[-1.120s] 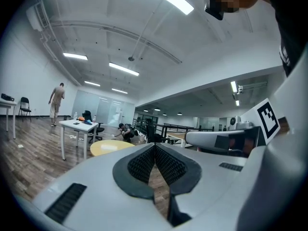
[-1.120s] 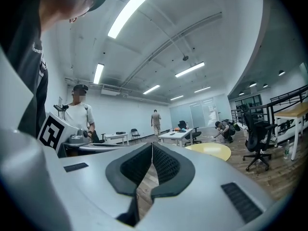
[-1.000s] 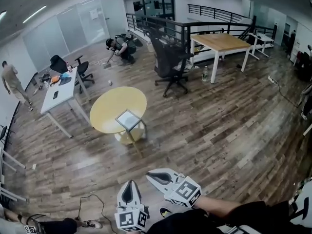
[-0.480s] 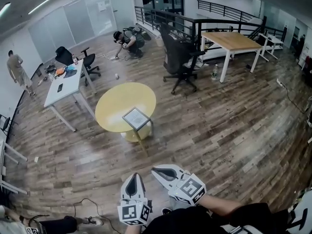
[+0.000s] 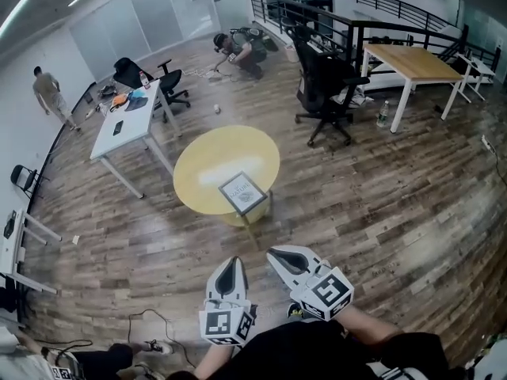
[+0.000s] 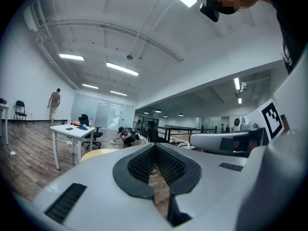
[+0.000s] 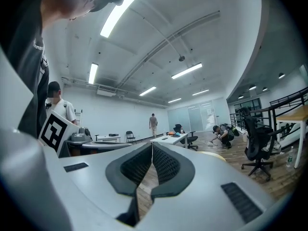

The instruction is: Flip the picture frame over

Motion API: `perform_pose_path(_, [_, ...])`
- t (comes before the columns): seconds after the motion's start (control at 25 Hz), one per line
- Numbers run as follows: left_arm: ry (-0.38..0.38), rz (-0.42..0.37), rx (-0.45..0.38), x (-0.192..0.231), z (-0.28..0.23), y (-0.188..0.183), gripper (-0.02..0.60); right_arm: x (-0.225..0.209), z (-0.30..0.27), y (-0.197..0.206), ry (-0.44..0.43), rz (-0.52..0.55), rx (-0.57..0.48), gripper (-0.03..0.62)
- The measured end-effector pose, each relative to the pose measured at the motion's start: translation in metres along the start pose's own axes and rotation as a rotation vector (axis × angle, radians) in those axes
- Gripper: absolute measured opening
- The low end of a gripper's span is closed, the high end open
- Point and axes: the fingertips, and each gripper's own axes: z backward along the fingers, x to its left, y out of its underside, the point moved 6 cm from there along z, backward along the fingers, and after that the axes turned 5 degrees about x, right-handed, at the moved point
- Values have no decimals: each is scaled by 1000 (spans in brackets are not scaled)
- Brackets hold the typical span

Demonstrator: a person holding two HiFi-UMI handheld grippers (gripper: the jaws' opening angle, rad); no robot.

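The picture frame [image 5: 243, 192] has a pale face with a dark border and stands at the near edge of a round yellow table [image 5: 214, 161] in the head view. Both grippers are low in that view, well short of the table, over the wooden floor. My left gripper [image 5: 232, 264] points toward the table and is shut, pads meeting with nothing between them [image 6: 155, 147]. My right gripper [image 5: 277, 255] sits beside it, also shut and empty [image 7: 152, 146]. Neither gripper view shows the frame; the table's edge [image 6: 98, 153] peeks over the left jaw.
A white desk [image 5: 127, 129] with clutter and a black chair [image 5: 170, 81] stand to the left. A black office chair [image 5: 329, 85] and a wooden table [image 5: 416, 62] are at the right, with railings behind. One person crouches [image 5: 242, 46] at the back; another [image 5: 49, 89] walks far left. A cable [image 5: 146, 323] lies on the floor.
The table and frame have come nearer and shifted right in the head view as I walk toward them. Both grippers travel along with me, still shut and side by side.
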Motion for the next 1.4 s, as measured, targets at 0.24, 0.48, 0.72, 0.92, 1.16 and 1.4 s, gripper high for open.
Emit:
perform_pose_path(0.24, [-28, -8, 9, 3, -37, 1, 23, -37, -12, 0, -20, -5, -19, 18])
perform_pose_path(0.48, [-44, -25, 8, -4, -60, -7, 23, -66, -13, -7, -36, -20, -49, 18])
perform_pose_path(0.72, [-51, -32, 39, 4, -82, -1, 23, -94, -27, -5, -21, -50, -54, 18])
perform_pose_path(0.92, [-46, -17, 70, 23, -102, 6, 23, -108, -53, 5, -11, -72, -27, 18])
perform_pose_path(1.16, [-29, -5, 76, 64, -136, 1, 23, -126, -100, 1, 5, -82, -9, 18])
perform_pose_path(1.4, [-9, 7, 71, 118, -164, -7, 23, -137, -159, -6, 26, -45, 10, 18])
